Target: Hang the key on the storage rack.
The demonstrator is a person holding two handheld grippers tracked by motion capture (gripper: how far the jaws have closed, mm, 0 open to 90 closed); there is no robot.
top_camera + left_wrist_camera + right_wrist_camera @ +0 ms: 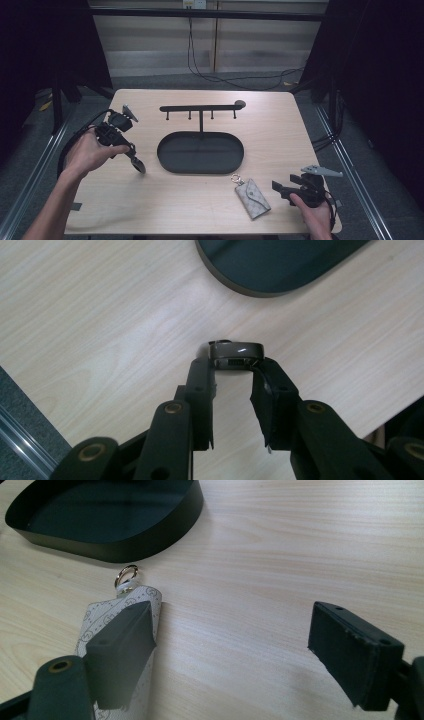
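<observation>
Pouch [253, 199] lies flat on the table [165, 200], low and right of centre in the high view, its ring [235, 177] pointing up the frame toward the tray. It is grey with a printed pattern and a pointed flap. Just right of it, at the lower right, a hand [316, 216] holds the right gripper [278, 189], whose jaws point left toward the pouch and stand wide apart with nothing between them. In the right gripper view the pouch [122, 630] sits at the lower left, partly behind the left jaw, with its ring [126, 574] above it; bare wood fills the gap between the jaws. Whether that jaw touches the pouch I cannot tell.

Farther up, at the left of the high view, the other hand [90, 152] holds the left gripper [139, 166], tilted down toward the table left of the tray. Its jaws are clamped on a small dark fob [140, 167]. In the left gripper view the fob [236, 352] sits across the jaw tips at the frame's centre, glossy on top.

Beyond both, mid-frame, rests the black oval tray [165, 161]. A post rises from its far edge and carries a bar [200, 107] with hooks.
</observation>
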